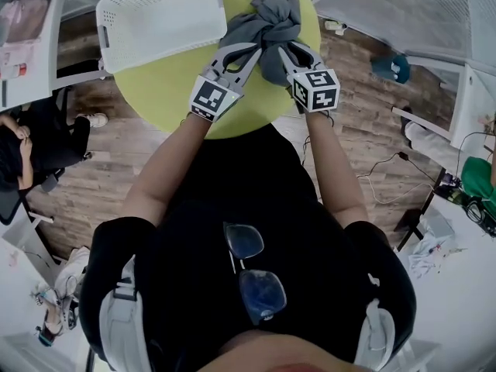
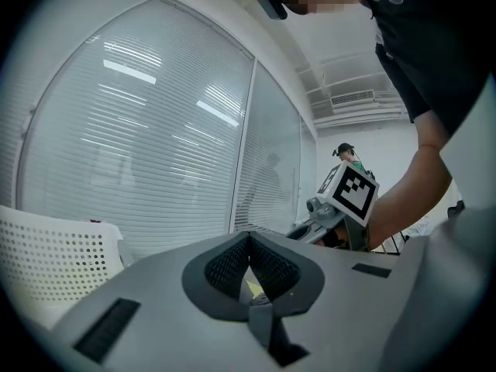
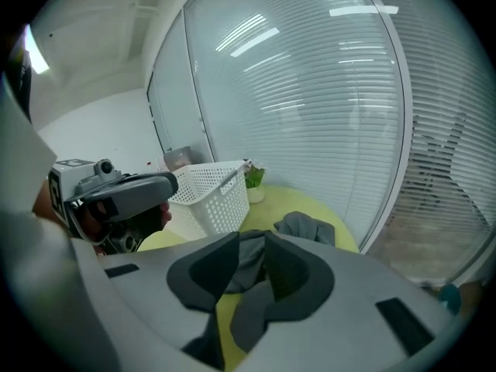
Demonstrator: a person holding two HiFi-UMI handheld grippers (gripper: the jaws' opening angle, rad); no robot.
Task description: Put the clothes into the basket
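A crumpled grey garment (image 1: 271,22) lies at the far side of the round yellow-green table (image 1: 170,91). The white perforated basket (image 1: 155,14) stands to its left. Both grippers reach the garment's near edge side by side. My left gripper (image 1: 258,47) has its pads (image 2: 229,266) meeting at the tips, shut on a strip of grey cloth. The jaws of my right gripper (image 1: 284,47) stand slightly apart, and a fold of the garment (image 3: 249,263) lies loose between them. In the right gripper view the rest of the garment (image 3: 306,227) lies beyond, with the basket (image 3: 209,196) to its left.
A small potted plant (image 3: 254,180) sits on the table behind the basket. Glass walls with blinds (image 3: 333,115) stand close beyond the table. On the wooden floor, a seated person (image 1: 23,153) is at the left and a blue object (image 1: 391,67) is at the right.
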